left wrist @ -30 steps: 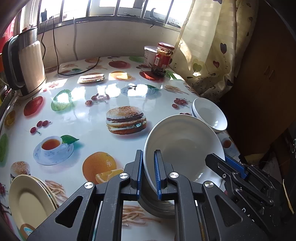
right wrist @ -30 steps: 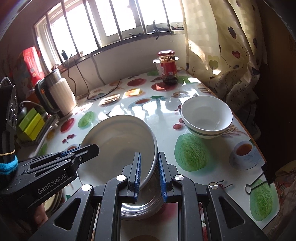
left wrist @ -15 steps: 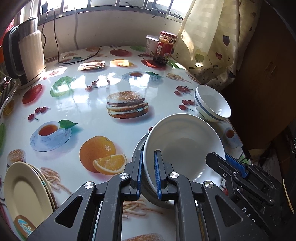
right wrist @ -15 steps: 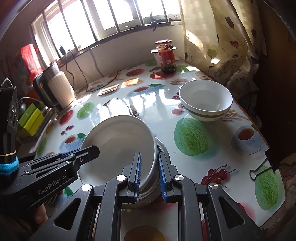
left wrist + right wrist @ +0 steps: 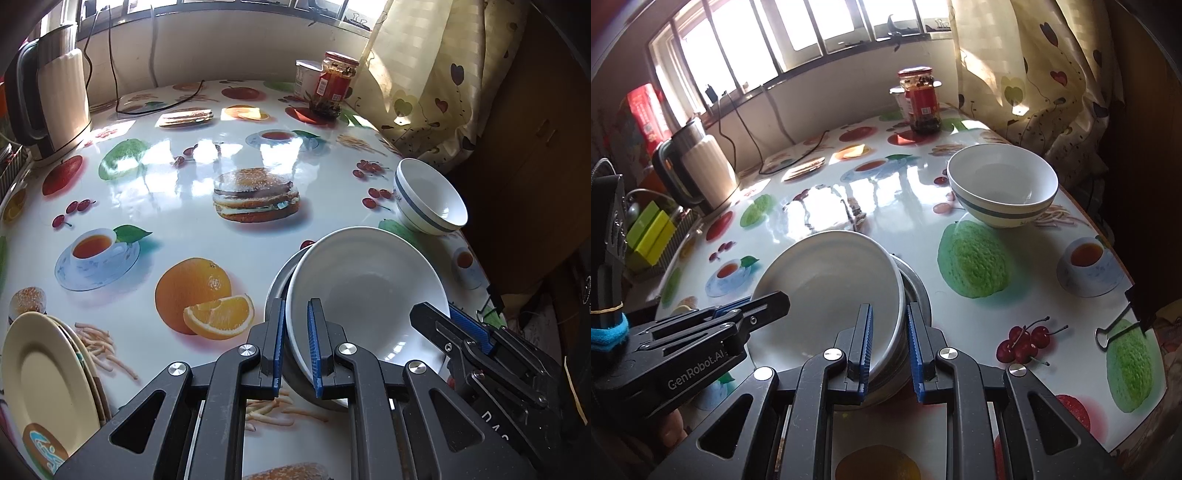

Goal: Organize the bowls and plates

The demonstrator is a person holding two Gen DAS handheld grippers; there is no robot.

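Note:
A white deep plate (image 5: 369, 291) (image 5: 827, 280) lies slightly tilted over a metal dish (image 5: 275, 291) (image 5: 918, 291) near the table's front edge. My left gripper (image 5: 295, 347) (image 5: 753, 306) is shut on the plate's left rim. My right gripper (image 5: 890, 350) (image 5: 461, 325) is shut on its right rim, with the metal dish's edge close against the outer finger. Whether the plate rests on the dish is hidden. A white bowl with a blue-grey band (image 5: 428, 199) (image 5: 1001, 184) stands farther right. Stacked cream plates (image 5: 44, 369) lie at the near left.
An electric kettle (image 5: 48, 99) (image 5: 698, 170) with its cord stands at the back left. A red-labelled jar (image 5: 334, 85) (image 5: 921, 103) and a tub stand by the curtain. A binder clip (image 5: 1115, 328) grips the cloth at the table's right edge. A printed glossy tablecloth covers the table.
The white plate has sunk a little and lies flatter against the metal dish. Both grippers keep the same hold on its rim.

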